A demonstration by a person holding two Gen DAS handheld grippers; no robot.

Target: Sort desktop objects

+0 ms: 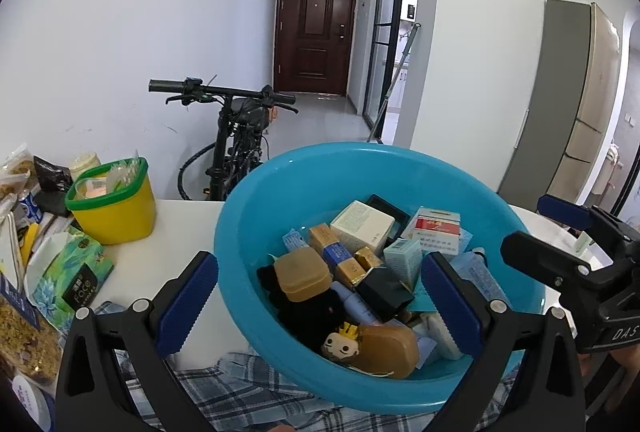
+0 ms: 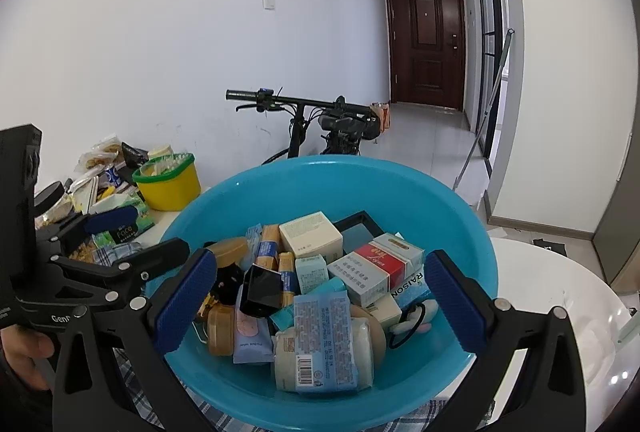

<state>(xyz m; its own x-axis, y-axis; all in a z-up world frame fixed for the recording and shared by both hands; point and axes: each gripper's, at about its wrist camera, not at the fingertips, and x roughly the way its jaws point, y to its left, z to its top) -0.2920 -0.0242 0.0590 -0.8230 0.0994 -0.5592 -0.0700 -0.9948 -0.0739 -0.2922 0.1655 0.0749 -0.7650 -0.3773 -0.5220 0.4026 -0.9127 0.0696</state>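
The round turquoise plastic basin (image 1: 256, 216) sat on the white desk (image 1: 176, 232), heaped with small packets, and it served as the reference for everything else. Both tools hung at its near rim: the left gripper (image 1: 320, 306) and the right gripper (image 2: 322, 302) each had their jaws spread wide with nothing pinched between them, the blue pads standing clear of the contents.

Inside the basin, a white cardboard box (image 1: 362, 226) lay toward the far side on top of other cartons, a red-and-white cigarette-style pack (image 2: 378, 266) leaned on its neighbours, and a tan rounded plastic case (image 1: 302, 274) rested near the left wall. A yellow tub with a green rim (image 1: 116, 208) stood well left of the basin.

The likely trouble lay in the crowding. Items overlapped and tilted, so jaws closing on one box could catch a second, or nudge the stack and send a piece sliding under others. The glossy black box (image 2: 262, 290) looked slippery. Pressing on the near rim might tip the light basin, which partly rested on a blue-and-white checked cloth (image 1: 224, 392). Both grippers working close together could also collide.
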